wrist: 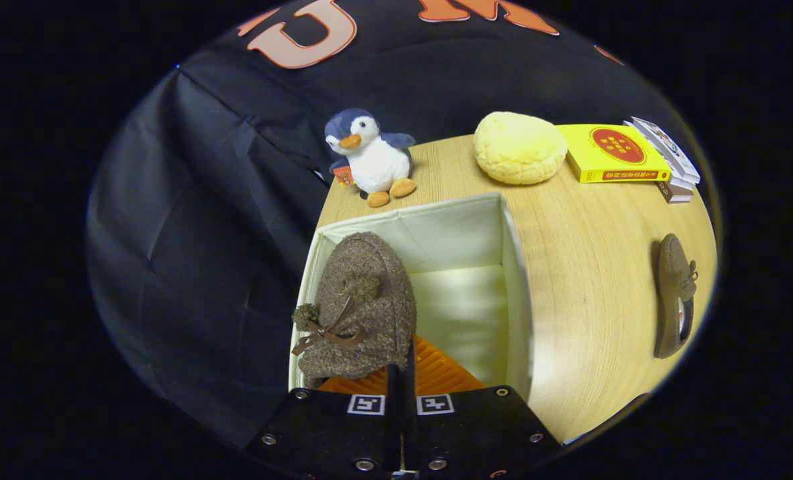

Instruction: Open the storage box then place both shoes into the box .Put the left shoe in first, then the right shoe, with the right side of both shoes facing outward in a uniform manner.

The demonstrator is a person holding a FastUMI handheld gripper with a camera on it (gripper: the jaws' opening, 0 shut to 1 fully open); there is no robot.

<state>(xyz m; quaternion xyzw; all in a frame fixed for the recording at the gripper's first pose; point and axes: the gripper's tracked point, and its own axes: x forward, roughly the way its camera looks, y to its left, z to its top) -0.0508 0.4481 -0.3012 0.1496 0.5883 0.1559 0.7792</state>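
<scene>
Tongs (401,373): I clench them on the heel rim of the fuzzy shoe (359,310), so it hangs toe-forward.
Fuzzy shoe: over the open box (513,267), by its left wall, leaving room beside it.
Other shoe (675,297): on the table (589,267), well right of the box, waiting its turn.
</scene>
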